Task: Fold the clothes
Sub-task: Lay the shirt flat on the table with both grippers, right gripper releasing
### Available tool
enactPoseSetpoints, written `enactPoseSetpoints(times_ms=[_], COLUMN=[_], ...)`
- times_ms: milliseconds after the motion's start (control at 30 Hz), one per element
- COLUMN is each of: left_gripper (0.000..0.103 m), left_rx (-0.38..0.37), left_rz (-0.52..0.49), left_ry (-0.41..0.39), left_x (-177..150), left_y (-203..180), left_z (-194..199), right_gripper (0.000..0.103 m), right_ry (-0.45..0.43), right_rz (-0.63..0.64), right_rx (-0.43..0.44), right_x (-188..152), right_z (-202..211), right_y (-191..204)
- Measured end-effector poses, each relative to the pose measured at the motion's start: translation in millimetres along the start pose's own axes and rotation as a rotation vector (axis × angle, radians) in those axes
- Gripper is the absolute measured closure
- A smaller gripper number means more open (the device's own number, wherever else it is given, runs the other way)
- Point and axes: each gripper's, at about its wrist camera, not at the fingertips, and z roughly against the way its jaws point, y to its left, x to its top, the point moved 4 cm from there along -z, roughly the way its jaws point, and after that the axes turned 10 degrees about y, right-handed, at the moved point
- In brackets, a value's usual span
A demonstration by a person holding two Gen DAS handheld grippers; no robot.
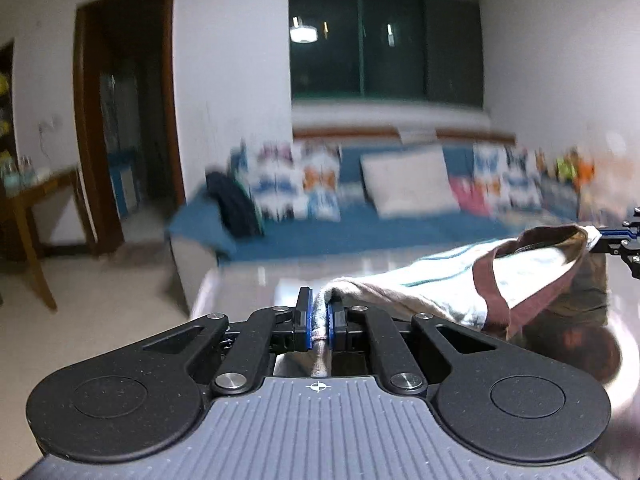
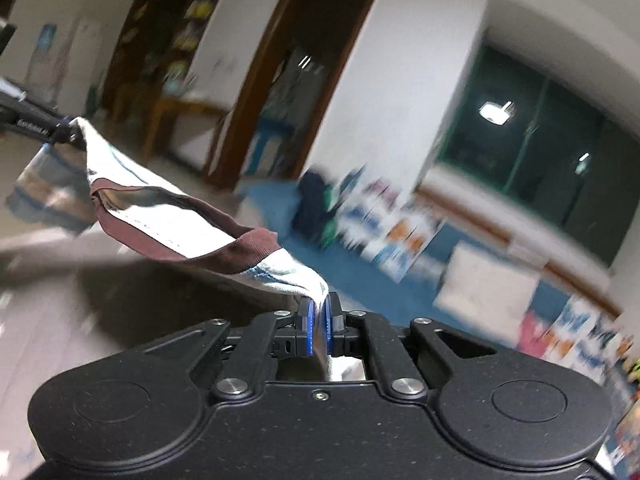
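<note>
A white garment [image 1: 440, 280] with thin blue stripes and a maroon neckband [image 1: 520, 300] hangs in the air, stretched between my two grippers. My left gripper [image 1: 319, 320] is shut on one shoulder of it. My right gripper [image 2: 319, 322] is shut on the other shoulder; it also shows at the right edge of the left wrist view [image 1: 624, 240]. In the right wrist view the garment [image 2: 160, 216] runs up left to the left gripper [image 2: 60, 130]. Its lower part hangs down out of sight.
A glossy table top [image 1: 248, 280] lies below the garment. Behind it stands a blue sofa [image 1: 320, 232] with patterned cushions and a white pillow [image 1: 408, 184]. A wooden table [image 1: 36, 208] and a doorway [image 1: 124, 112] are at left. Both views are motion-blurred.
</note>
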Motion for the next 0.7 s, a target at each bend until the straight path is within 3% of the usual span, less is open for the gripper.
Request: enactPoseSetpoints(times_ms=[100, 300, 533, 700], left_gripper=[0.096, 0.096, 0.096, 0.095], left_rx=[-0.004, 0.018, 0.035, 0.050], left_rz=[-0.023, -0.049, -0.037, -0.030], left_ry=[0.069, 0.155, 0.196, 0.245], left_x=[-45, -114, -136, -150], left_y=[-1, 1, 9, 18], left_z=[-1, 3, 15, 18], right_gripper=[0.097, 0.097, 0.097, 0.095], right_ry=[0.067, 0.148, 0.196, 0.231], right_rz=[0.016, 0.054, 0.082, 0.103], right_rx=[0.055, 0.114, 0.183, 0.220], right_x=[-40, -61, -79, -92], right_z=[1, 21, 55, 68], right_y=[33, 90, 131, 140])
